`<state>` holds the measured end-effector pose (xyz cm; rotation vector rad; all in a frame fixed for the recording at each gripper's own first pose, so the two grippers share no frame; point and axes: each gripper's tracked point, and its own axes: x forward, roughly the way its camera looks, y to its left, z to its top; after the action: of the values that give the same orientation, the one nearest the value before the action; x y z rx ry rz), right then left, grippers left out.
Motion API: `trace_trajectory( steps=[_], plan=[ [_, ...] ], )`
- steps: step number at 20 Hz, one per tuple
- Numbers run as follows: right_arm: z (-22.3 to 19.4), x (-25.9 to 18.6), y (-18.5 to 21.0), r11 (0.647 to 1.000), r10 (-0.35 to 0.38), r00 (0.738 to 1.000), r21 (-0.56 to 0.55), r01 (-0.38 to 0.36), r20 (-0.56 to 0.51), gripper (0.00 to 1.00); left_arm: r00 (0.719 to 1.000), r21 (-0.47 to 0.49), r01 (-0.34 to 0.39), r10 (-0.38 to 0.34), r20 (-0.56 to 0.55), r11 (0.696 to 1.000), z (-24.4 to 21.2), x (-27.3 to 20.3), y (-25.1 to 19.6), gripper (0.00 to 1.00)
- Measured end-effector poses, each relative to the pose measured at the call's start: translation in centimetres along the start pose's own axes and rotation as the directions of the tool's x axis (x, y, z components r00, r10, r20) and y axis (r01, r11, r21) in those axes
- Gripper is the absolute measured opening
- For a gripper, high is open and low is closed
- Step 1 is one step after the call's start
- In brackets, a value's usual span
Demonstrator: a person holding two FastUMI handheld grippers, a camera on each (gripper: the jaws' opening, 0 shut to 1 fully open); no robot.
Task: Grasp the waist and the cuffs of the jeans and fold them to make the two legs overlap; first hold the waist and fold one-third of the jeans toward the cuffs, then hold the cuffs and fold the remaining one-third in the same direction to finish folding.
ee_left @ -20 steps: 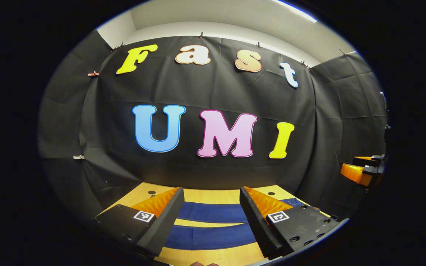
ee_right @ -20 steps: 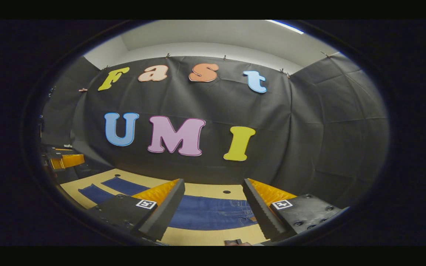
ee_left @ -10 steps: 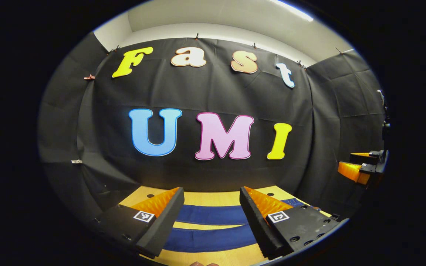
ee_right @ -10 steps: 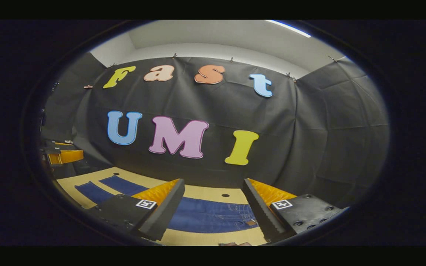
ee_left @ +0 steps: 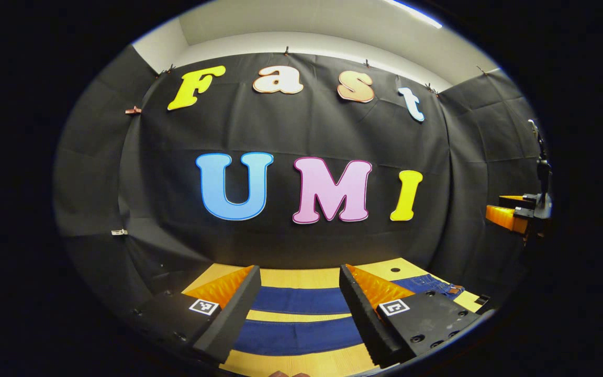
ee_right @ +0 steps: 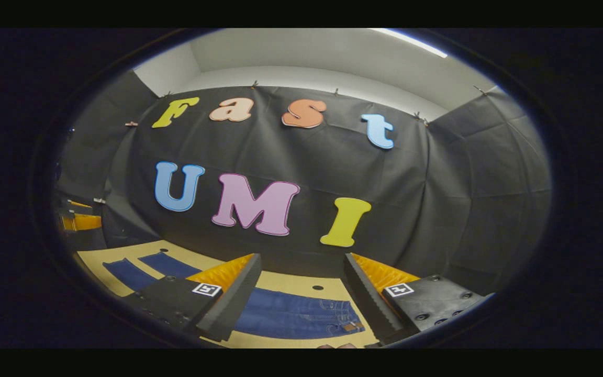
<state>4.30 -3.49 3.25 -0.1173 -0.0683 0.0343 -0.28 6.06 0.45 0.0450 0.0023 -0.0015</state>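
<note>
Dark blue jeans lie flat on a light wooden table. In the left gripper view the two legs (ee_left: 301,319) run side by side as two bands, apart from each other, below my open left gripper (ee_left: 296,293). The waist end (ee_left: 427,285) shows at the right. In the right gripper view the waist part of the jeans (ee_right: 301,319) lies below my open right gripper (ee_right: 301,283), and the leg ends (ee_right: 144,267) stretch off to the left. Neither gripper touches the cloth.
The wooden table (ee_left: 301,277) has small round holes near its back edge (ee_right: 317,287). The black cloth wall stands close behind it. The other gripper hangs in the air at the right edge (ee_left: 516,217) of the left gripper view and at the left edge (ee_right: 79,220) of the right gripper view.
Both grippers have drifted a little: the right view tilted so the waist shows more fully, and the left view turned so the waist end appears at the right. Jaws stayed open.
</note>
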Motion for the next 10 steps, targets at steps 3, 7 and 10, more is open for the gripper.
trace_trajectory(
  steps=[3, 7, 10],
  plan=[
    [-0.4, 1.3, -0.2, 0.999, 0.038, 0.999, -0.007, -0.038, -0.023, 0.97, 1.0, 0.028, 0.018, -0.017, -0.021, 0.999, -1.2, -0.8, 2.9, 0.91],
    [-3.2, 2.6, -1.6, 0.998, 0.065, 0.993, -0.015, -0.066, -0.1, 0.97, 0.991, 0.087, 0.091, -0.082, -0.107, 0.992, -4.3, -1.4, 6.4, 0.95],
    [-6.7, 3.5, -4.8, 0.989, 0.039, 0.983, -0.134, -0.063, -0.178, 0.96, 0.977, 0.124, 0.128, -0.104, -0.186, 0.984, -7.2, -0.6, 9.1, 0.95]
  ],
)
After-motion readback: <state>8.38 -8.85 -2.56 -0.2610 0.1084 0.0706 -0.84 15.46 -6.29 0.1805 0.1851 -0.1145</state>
